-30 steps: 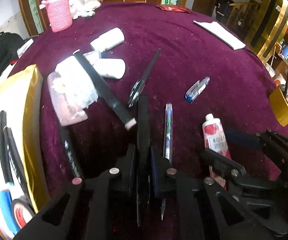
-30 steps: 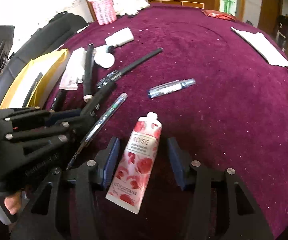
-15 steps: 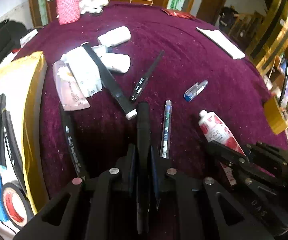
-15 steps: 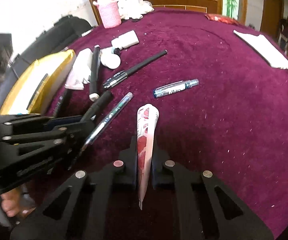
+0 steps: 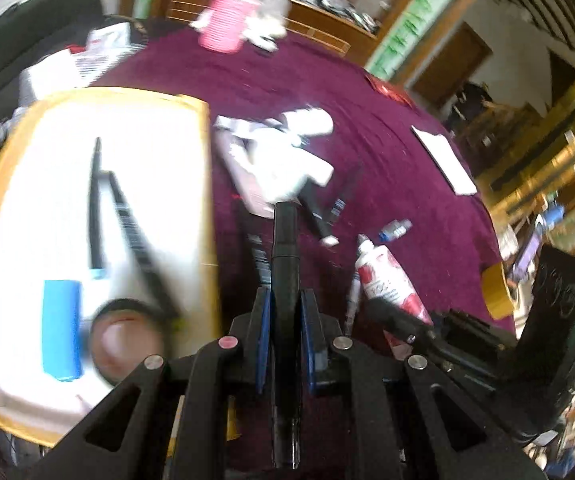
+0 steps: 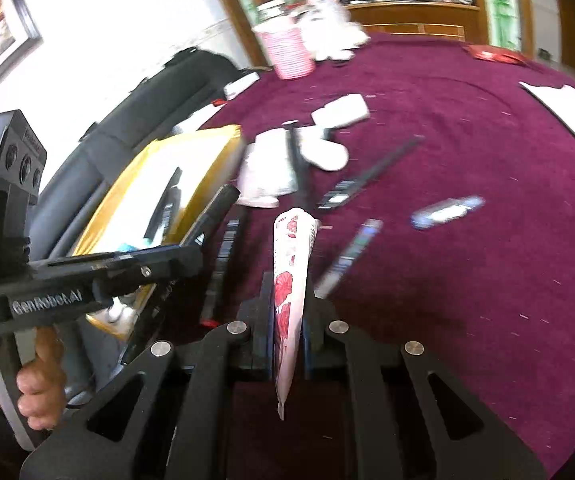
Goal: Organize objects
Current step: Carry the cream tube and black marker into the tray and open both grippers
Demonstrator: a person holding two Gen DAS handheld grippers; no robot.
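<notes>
My left gripper (image 5: 285,304) is shut on a black marker (image 5: 285,240), which points forward just right of the gold-rimmed tray (image 5: 204,152). My right gripper (image 6: 289,300) is shut on a rose-patterned hand cream tube (image 6: 291,248), lifted off the purple cloth with its cap end away from me. In the right wrist view the left gripper (image 6: 197,250) carries the marker (image 6: 219,204) beside the tray (image 6: 207,136). In the left wrist view the tube (image 5: 383,276) hangs in the right gripper (image 5: 403,322).
The tray holds black pens (image 5: 95,200), a blue piece (image 5: 61,332) and a tape roll (image 5: 127,340). On the cloth lie white tubes and packets (image 6: 327,148), a black pen (image 6: 367,178), a clear blue pen (image 6: 447,208), a green pen (image 6: 351,256), a pink cup (image 6: 287,52) and white paper (image 6: 567,116).
The right gripper shut on the hand cream tube and lifted it off the cloth. The left gripper swung left and up with the marker, so the tray now fills its left side.
</notes>
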